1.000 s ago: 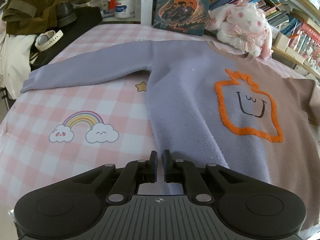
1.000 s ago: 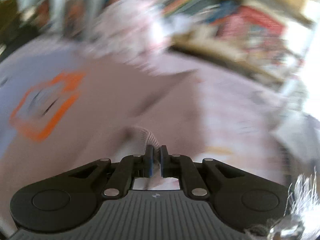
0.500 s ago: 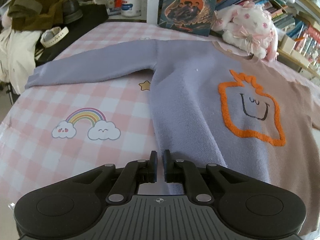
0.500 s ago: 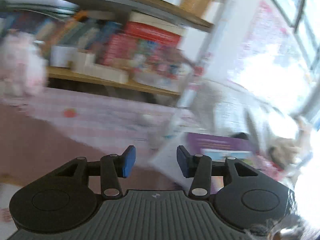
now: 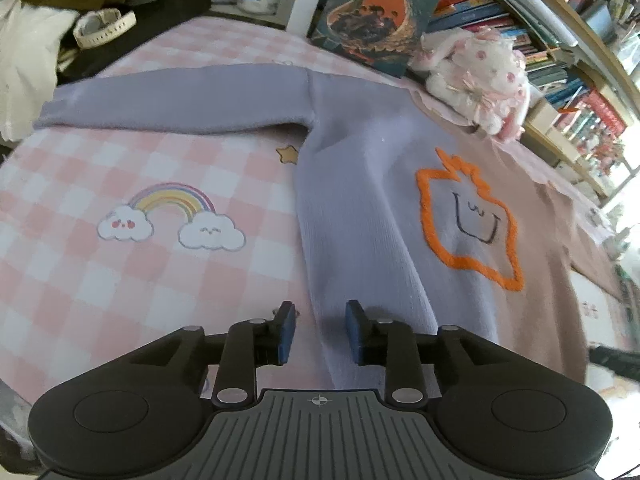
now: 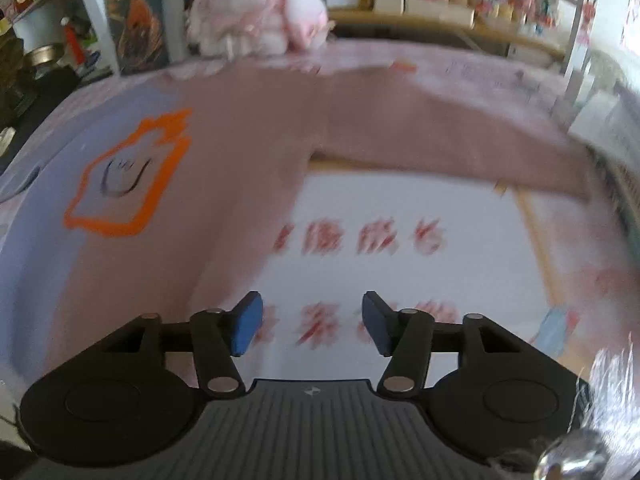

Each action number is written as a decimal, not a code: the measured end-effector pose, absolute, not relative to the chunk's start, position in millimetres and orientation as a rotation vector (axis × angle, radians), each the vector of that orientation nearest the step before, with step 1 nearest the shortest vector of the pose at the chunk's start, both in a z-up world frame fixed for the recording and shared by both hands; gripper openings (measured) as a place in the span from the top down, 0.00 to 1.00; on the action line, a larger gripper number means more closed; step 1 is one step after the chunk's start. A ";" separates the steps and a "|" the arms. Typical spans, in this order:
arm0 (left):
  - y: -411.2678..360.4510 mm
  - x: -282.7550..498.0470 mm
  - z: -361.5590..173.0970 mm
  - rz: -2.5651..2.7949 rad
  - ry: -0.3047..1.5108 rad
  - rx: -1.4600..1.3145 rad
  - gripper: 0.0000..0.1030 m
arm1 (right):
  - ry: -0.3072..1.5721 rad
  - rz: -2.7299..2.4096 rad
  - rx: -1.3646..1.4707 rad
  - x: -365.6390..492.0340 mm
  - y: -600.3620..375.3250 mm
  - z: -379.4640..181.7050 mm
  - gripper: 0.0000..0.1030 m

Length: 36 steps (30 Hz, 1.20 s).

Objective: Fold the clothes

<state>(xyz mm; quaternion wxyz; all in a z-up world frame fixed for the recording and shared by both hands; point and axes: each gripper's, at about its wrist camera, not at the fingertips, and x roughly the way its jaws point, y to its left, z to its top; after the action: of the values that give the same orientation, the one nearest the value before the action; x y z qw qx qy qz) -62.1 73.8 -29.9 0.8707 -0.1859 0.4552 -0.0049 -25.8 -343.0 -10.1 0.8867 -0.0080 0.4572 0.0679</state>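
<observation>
A lilac and dusty-pink sweater [image 5: 360, 184] with an orange outlined figure lies flat, front up, on the pink checked cloth [image 5: 120, 280]. Its lilac sleeve [image 5: 172, 100] stretches out to the left. My left gripper [image 5: 320, 332] is open and empty, just above the sweater's lower left hem edge. In the right wrist view the sweater's pink half [image 6: 256, 128] and its pink sleeve [image 6: 460, 140] spread to the right. My right gripper [image 6: 312, 324] is open and empty, over a white printed sheet [image 6: 400, 216] beside the sweater's right side.
A plush bunny [image 5: 480, 80] and a poster book [image 5: 380, 12] stand at the far edge, with bookshelves [image 5: 580, 92] behind. A white watch [image 5: 104, 28] and piled clothes [image 5: 24, 64] lie at the far left. The cloth's near edge is just below my grippers.
My left gripper has opened and let go of the hem. My right gripper let go of the pink sleeve cuff, opened, swung right, then came back to face the sweater.
</observation>
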 end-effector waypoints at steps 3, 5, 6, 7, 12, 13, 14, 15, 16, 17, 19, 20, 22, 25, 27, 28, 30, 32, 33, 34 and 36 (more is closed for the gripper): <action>76.9 -66.0 -31.6 -0.067 0.958 -0.428 0.72 | 0.966 0.121 -0.013 -40.8 -331.0 -14.5 0.44; 76.0 -66.2 -33.2 -0.077 0.967 -0.414 0.72 | 0.976 0.108 -0.011 -50.8 -323.0 -17.4 0.46; 75.2 -66.1 -33.9 -0.081 0.971 -0.402 0.72 | 0.981 0.101 -0.010 -55.8 -319.0 -18.9 0.50; 73.1 -65.1 -33.9 -0.079 0.977 -0.375 0.72 | 0.986 0.094 -0.008 -60.8 -315.0 -20.4 0.55; 58.9 -62.4 -32.6 -0.110 0.980 -0.247 0.69 | 0.990 0.062 -0.015 -84.0 -296.4 -23.8 0.83; 55.9 -62.0 -32.3 -0.118 0.979 -0.222 0.65 | 0.989 0.061 -0.014 -86.8 -293.1 -23.8 0.89; 53.4 -61.7 -32.0 -0.126 0.978 -0.200 0.60 | 0.987 0.063 -0.012 -89.5 -289.5 -23.8 0.94; 52.1 -61.8 -32.2 -0.135 0.974 -0.189 0.58 | 0.986 0.067 -0.011 -92.0 -285.7 -23.9 0.95; 49.7 -61.7 -32.7 -0.141 0.968 -0.171 0.54 | 0.986 0.077 -0.011 -94.3 -281.3 -24.2 0.97; 47.3 -61.7 -33.1 -0.147 0.962 -0.152 0.52 | 0.985 0.085 -0.019 -96.3 -276.5 -24.4 0.97; 40.1 -60.6 -33.7 -0.148 0.952 -0.104 0.51 | 0.982 0.101 -0.041 -99.6 -266.1 -24.4 0.98; 36.1 -60.1 -34.0 -0.149 0.946 -0.080 0.53 | 0.981 0.104 -0.048 -100.9 -262.2 -24.4 0.98; 31.3 -62.2 -35.3 -0.178 0.920 -0.062 0.71 | 0.978 0.102 -0.060 -103.1 -257.0 -24.6 0.98; 35.5 -63.3 -37.2 -0.212 0.898 -0.095 0.98 | 0.973 0.094 -0.060 -104.6 -255.8 -24.8 0.99; 48.2 -64.1 -33.5 -0.196 0.888 -0.130 0.98 | 0.973 0.090 -0.051 -104.5 -256.9 -24.9 0.99; 55.4 -65.0 -31.5 -0.182 0.882 -0.143 0.99 | 0.973 0.082 -0.046 -103.9 -257.9 -25.1 0.99; 75.3 -70.4 -26.5 -0.110 0.870 -0.134 0.99 | 0.974 0.049 -0.032 -101.8 -262.9 -25.2 1.00; 92.2 -75.1 -23.7 -0.083 0.877 -0.117 0.98 | 0.976 0.018 -0.004 -99.6 -270.7 -25.3 1.00; 99.7 -77.3 -23.0 -0.083 0.887 -0.106 0.98 | 0.975 0.005 0.010 -98.6 -274.3 -24.9 1.00; 105.9 -79.3 -22.4 -0.084 0.900 -0.093 0.99 | 0.970 -0.002 0.023 -98.1 -276.9 -23.4 1.00; 106.4 -81.5 -23.7 -0.107 0.951 -0.055 0.96 | 0.959 -0.015 0.048 -97.1 -282.1 -20.5 0.99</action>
<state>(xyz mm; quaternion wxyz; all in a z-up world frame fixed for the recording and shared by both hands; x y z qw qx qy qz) -81.5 106.4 -23.7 0.8874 -0.0266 0.4573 -0.0514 -97.1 -282.1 -20.5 0.8870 0.0232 0.4611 -0.0071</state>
